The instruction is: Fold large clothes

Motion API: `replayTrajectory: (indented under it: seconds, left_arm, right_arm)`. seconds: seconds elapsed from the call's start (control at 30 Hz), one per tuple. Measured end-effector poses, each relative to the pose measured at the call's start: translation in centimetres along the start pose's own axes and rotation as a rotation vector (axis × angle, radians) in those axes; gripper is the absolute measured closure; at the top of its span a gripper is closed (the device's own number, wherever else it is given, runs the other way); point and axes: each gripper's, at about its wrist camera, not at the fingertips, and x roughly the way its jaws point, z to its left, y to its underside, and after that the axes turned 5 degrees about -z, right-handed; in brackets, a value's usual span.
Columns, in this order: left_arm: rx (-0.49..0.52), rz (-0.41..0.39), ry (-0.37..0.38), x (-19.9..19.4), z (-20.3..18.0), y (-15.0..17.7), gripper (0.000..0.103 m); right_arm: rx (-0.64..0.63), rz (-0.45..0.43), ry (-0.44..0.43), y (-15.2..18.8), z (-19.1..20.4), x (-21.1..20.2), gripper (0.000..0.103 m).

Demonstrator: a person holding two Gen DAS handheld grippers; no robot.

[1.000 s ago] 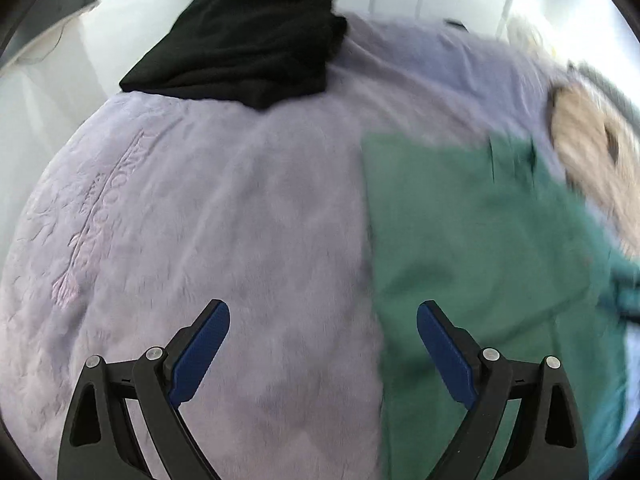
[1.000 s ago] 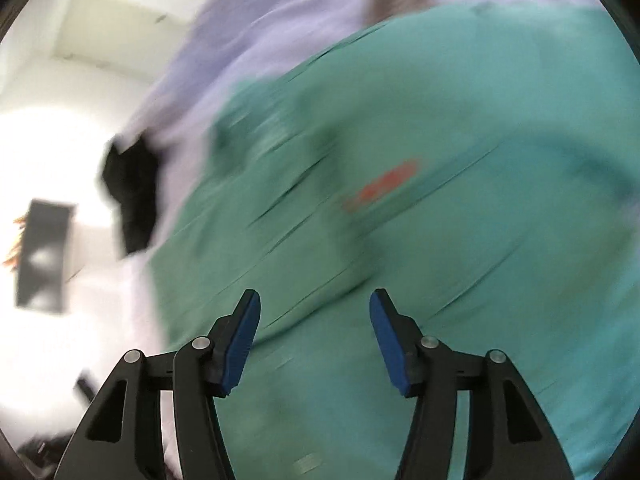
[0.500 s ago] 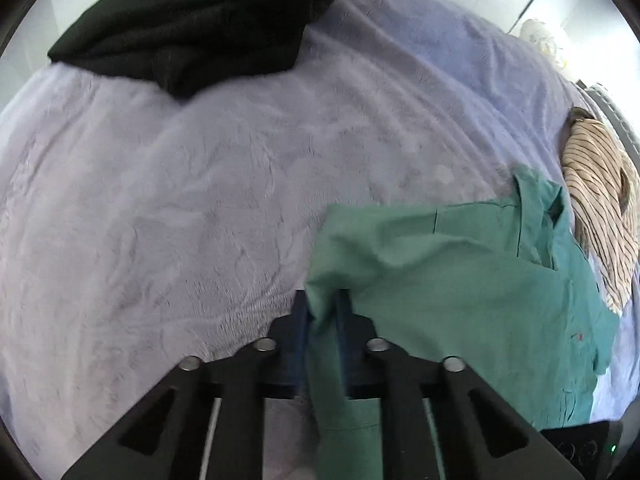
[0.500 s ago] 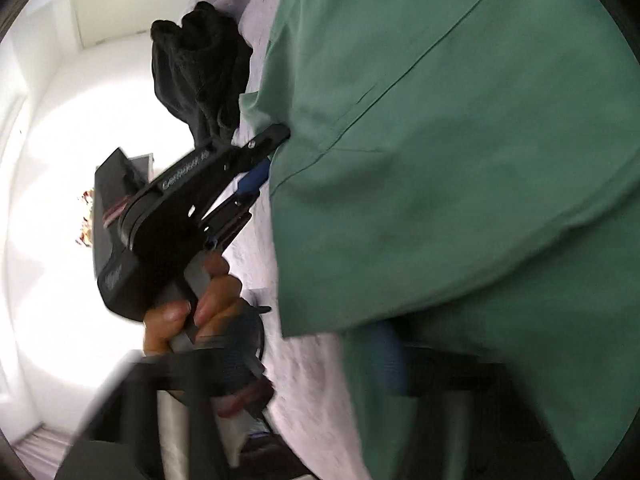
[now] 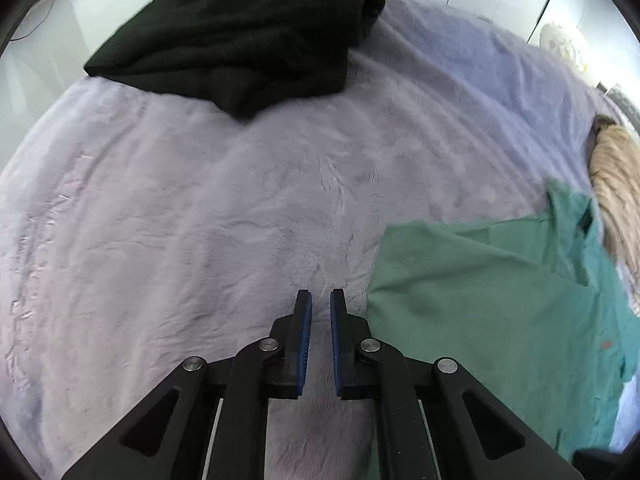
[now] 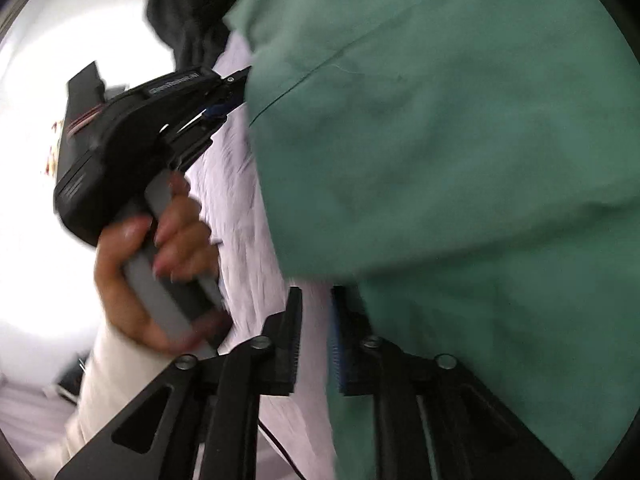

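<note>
A green shirt (image 5: 480,300) lies on the lilac bed cover (image 5: 200,220), just right of my left gripper (image 5: 316,294). That gripper's jaws stand a narrow slit apart with only bed cover showing between them. In the right wrist view the green shirt (image 6: 440,160) fills the right side. My right gripper (image 6: 316,292) is low at its edge, jaws opening. Pale cover shows between its pads, and green cloth drapes over its right finger. The left gripper (image 6: 236,88), held by a hand (image 6: 160,240), has its tips at the shirt's edge.
A folded black garment (image 5: 240,28) lies at the far side of the bed and also shows as a black garment (image 6: 188,12) behind the left gripper. A beige striped garment (image 5: 612,184) sits at the right edge, beyond the shirt. A white sleeve (image 6: 112,380) is at lower left.
The left gripper closed on the shirt's edge; now the cloth is out of its jaws and lies to its right. The right gripper's jaws, closed in the green cloth, have parted.
</note>
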Motion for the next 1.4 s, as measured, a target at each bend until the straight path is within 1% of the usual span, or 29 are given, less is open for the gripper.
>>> replayTrajectory:
  seconds: [0.03,0.07,0.1,0.13,0.2,0.27,0.33,0.4,0.43,0.47,0.5,0.53,0.6,0.63,0.7,0.73,0.77,0.8,0.83,0.87,0.97,1.1,1.13,1.2,1.27,1.3,1.33,1.37,1.4]
  left_arm:
    - [0.000,-0.011,0.015,-1.0,0.2,0.0,0.093]
    - [0.009,-0.029,0.030,-1.9,0.2,-0.2,0.093]
    - [0.025,-0.045,0.045,-2.6,0.0,-0.3,0.093]
    - [0.050,-0.059,0.064,-3.1,-0.6,-0.4,0.093]
    - [0.092,-0.062,0.085,-3.0,-1.9,-0.3,0.093]
    - [0.123,-0.046,0.070,-1.8,-3.2,0.0,0.093]
    - [0.113,-0.020,0.043,0.3,-4.2,0.5,0.093]
    - [0.068,0.000,0.010,2.3,-3.9,0.9,0.093]
    - [0.051,-0.006,-0.001,2.7,-3.6,1.1,0.093]
    - [0.040,-0.016,-0.014,2.8,-3.2,1.2,0.092]
    - [0.039,-0.020,-0.029,2.7,-3.0,1.2,0.092]
    - [0.044,-0.015,-0.038,2.4,-2.8,1.0,0.092]
    - [0.053,-0.001,-0.060,1.8,-2.3,0.7,0.092]
    - [0.055,0.005,-0.080,1.3,-1.9,0.6,0.092]
    - [0.057,0.014,-0.095,0.3,-1.5,0.7,0.092]
    - [0.064,0.017,-0.093,-0.5,-1.3,0.9,0.092]
    - [0.074,0.016,-0.091,-1.0,-1.3,1.2,0.092]
    - [0.089,0.012,-0.089,-1.8,-1.5,1.7,0.092]
    - [0.100,0.007,-0.085,-2.4,-1.7,2.3,0.092]
    - [0.111,0.003,-0.077,-3.2,-1.9,3.0,0.092]
    - [0.116,0.003,-0.038,-5.1,-2.6,5.0,0.092]
    - [0.093,0.032,-0.031,-6.6,-3.9,7.8,0.092]
    - [0.090,0.045,-0.033,-6.8,-4.3,8.6,0.087]
    - [0.085,0.069,-0.040,-7.2,-5.2,10.1,0.002]
    - [0.078,0.053,-0.033,-8.1,-6.5,11.5,0.000]
    - [0.095,0.072,-0.022,-8.2,-7.5,12.3,0.000]
    - [0.105,0.086,-0.024,-8.3,-8.4,13.0,0.000]
    - [0.111,0.095,-0.027,-8.4,-9.5,13.5,0.000]
    - [0.117,0.107,-0.020,-8.5,-10.6,14.1,0.000]
  right_arm:
    - [-0.030,-0.015,0.024,0.2,0.0,-1.3,0.072]
    - [-0.064,-0.055,0.068,0.3,-0.1,-3.5,0.060]
    - [-0.087,-0.108,0.117,0.1,-0.4,-5.5,0.056]
    - [-0.100,-0.157,0.163,-1.1,-0.1,-7.0,0.055]
    - [-0.115,-0.265,0.256,-2.2,-0.7,-10.4,0.055]
    - [-0.101,-0.387,0.359,-3.7,-1.8,-14.0,0.062]
    - [-0.074,-0.442,0.432,-5.0,-3.3,-15.8,0.070]
    - [-0.051,-0.469,0.519,-5.9,-4.6,-16.1,0.071]
    - [-0.028,-0.467,0.567,-6.2,-6.0,-16.2,0.074]
    - [-0.018,-0.465,0.577,-5.9,-6.4,-16.3,0.089]
    - [0.014,-0.464,0.565,-5.7,-7.6,-16.6,0.098]
    - [0.038,-0.472,0.549,-5.8,-8.2,-17.5,0.101]
    - [0.077,-0.491,0.506,-4.6,-9.1,-19.3,0.101]
    - [0.092,-0.494,0.502,-3.9,-9.3,-20.0,0.097]
    - [0.102,-0.482,0.489,-2.7,-9.6,-21.2,0.095]
    - [0.105,-0.470,0.495,-2.0,-9.6,-21.6,0.089]
    - [0.112,-0.464,0.491,-1.8,-9.6,-21.8,0.080]
    - [0.119,-0.462,0.485,-1.6,-9.9,-22.4,0.073]
    - [0.125,-0.462,0.476,-0.8,-9.9,-22.6,0.059]
    - [0.128,-0.462,0.472,-0.6,-10.1,-22.8,0.050]
    - [0.134,-0.448,0.467,1.7,-10.2,-23.9,0.049]
    - [0.149,-0.430,0.430,3.5,-10.7,-24.3,0.049]
    - [0.146,-0.421,0.422,3.7,-10.8,-24.2,0.049]
    - [0.135,-0.407,0.408,3.9,-11.0,-24.3,0.049]
    - [0.123,-0.394,0.394,3.9,-11.2,-24.6,0.049]
    - [0.119,-0.389,0.382,3.9,-11.3,-24.9,0.049]
    - [0.115,-0.387,0.373,3.9,-11.5,-25.2,0.046]
    - [0.112,-0.383,0.368,4.0,-11.6,-25.5,0.039]
    - [0.108,-0.378,0.359,4.0,-11.9,-25.9,0.038]
